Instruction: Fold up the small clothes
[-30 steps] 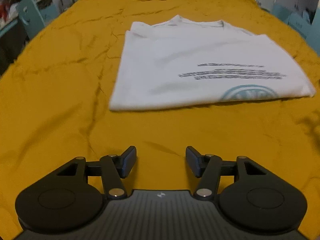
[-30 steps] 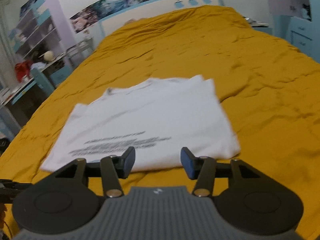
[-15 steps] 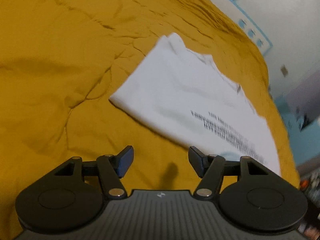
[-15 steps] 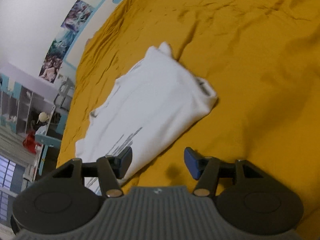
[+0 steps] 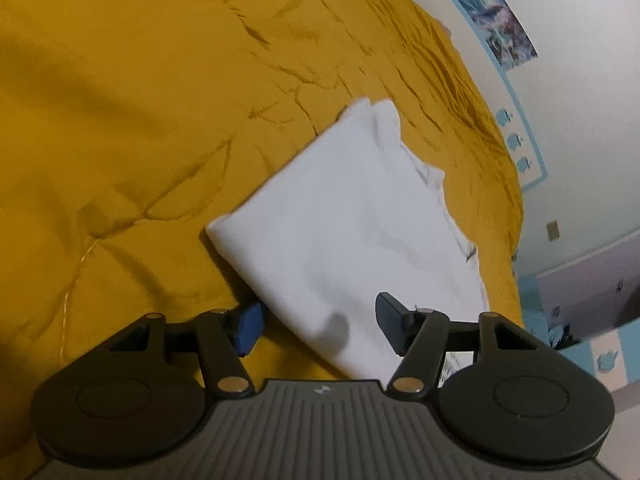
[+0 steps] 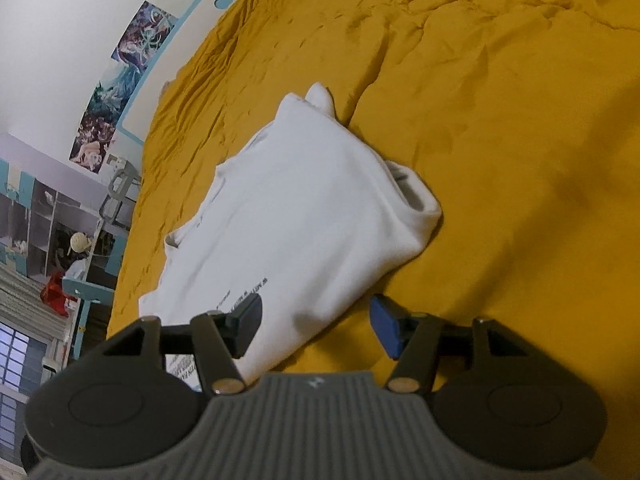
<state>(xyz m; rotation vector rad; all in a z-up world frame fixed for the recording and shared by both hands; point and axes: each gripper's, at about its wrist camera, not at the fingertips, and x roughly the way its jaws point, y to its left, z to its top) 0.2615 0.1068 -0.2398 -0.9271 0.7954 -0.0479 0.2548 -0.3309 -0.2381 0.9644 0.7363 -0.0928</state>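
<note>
Lying partly folded on the wrinkled yellow bedspread (image 5: 152, 112): white T-shirt (image 5: 352, 216), black print showing near its lower edge. Straddling the near-left edge of the shirt with jaws standing wide, pads not pressing the cloth: left gripper (image 5: 318, 326). Straddling the near-right edge likewise, jaws having just been opening, cloth lying between them but not pinched: right gripper (image 6: 316, 322). Showing at the margins: posters (image 6: 120, 80) on the white wall, shelving (image 6: 44, 224) beside the bed
</note>
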